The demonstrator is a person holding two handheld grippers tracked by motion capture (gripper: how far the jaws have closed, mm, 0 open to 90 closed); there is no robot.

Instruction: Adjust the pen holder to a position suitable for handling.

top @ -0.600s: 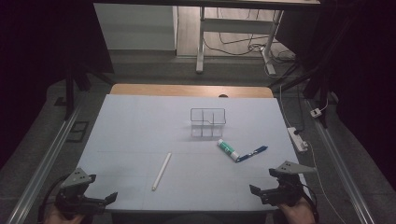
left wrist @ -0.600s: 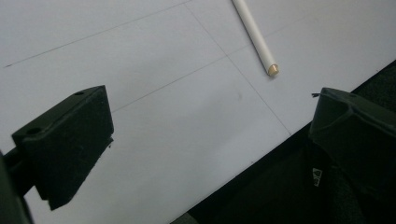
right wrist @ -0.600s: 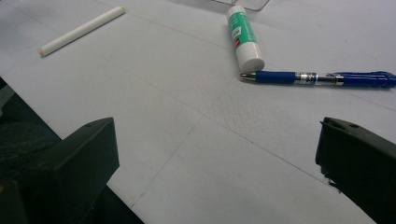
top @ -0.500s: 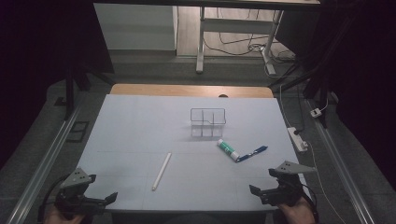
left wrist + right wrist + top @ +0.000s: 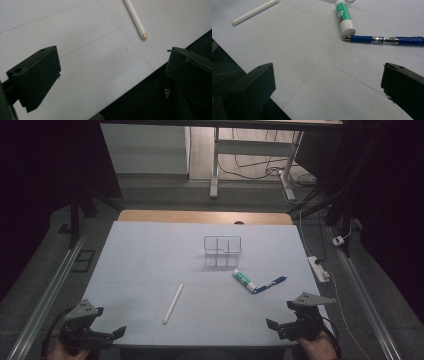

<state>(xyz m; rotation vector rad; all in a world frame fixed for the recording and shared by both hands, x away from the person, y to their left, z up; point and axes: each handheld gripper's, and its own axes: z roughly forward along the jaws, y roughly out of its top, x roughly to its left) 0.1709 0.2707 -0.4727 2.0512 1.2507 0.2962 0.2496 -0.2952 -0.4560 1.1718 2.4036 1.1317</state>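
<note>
Starting at the left, we see the left claw (image 5: 116, 332) with its jaws spread wide and empty at the near desk (image 5: 150, 250) edge, and the white stick (image 5: 172, 303) lies ahead of it and off to its right, its long axis running away from us with the near tip closest to this claw. Further right, the glue stick (image 5: 243, 280) and blue pen (image 5: 270, 284) lie touching just ahead of the right claw (image 5: 272, 325), also wide apart and empty. We judge each claw nearer its own side's things.
</note>
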